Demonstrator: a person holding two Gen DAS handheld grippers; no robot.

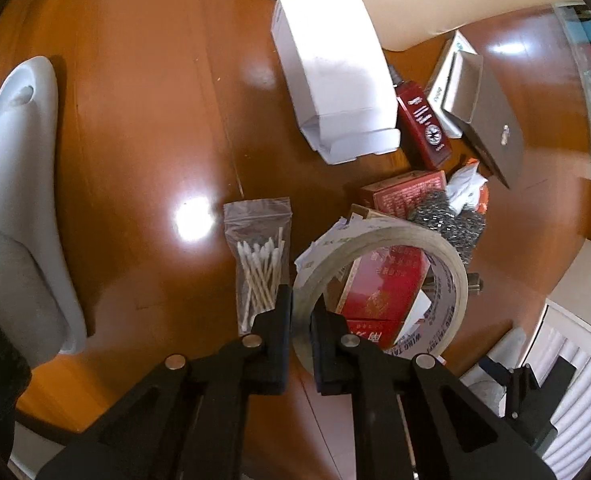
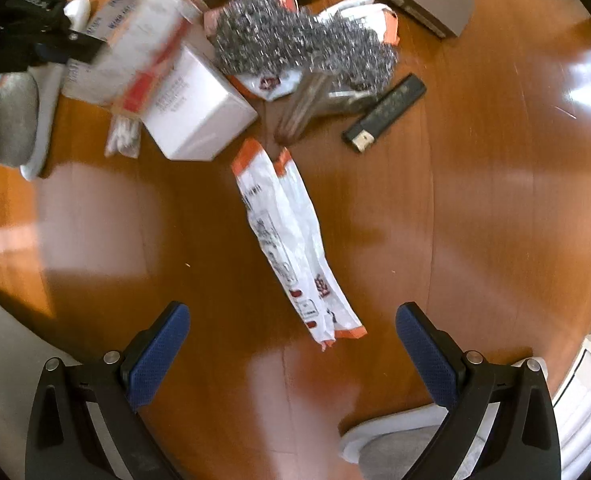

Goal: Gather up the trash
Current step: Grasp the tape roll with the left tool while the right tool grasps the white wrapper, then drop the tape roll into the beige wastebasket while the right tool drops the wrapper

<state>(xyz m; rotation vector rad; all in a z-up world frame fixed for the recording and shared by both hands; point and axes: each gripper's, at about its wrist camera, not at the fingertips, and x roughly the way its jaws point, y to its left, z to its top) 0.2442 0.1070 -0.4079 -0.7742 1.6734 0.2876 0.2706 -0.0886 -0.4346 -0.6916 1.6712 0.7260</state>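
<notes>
Both wrist views look steeply down, close over the wooden floor [image 1: 143,128]; both catch the steel scourer [image 2: 295,40] pile

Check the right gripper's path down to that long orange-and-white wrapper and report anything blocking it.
Nothing visible blocks it. The right gripper is open, and the wrapper lies flat on bare wood floor, its near end between the fingers. The steel wool and lighter sit beyond its far end.

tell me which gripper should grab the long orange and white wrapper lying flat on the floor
Right. The right gripper is open, pointing down with the wrapper just ahead between its fingers. The left gripper is already shut on the tape roll.
</notes>
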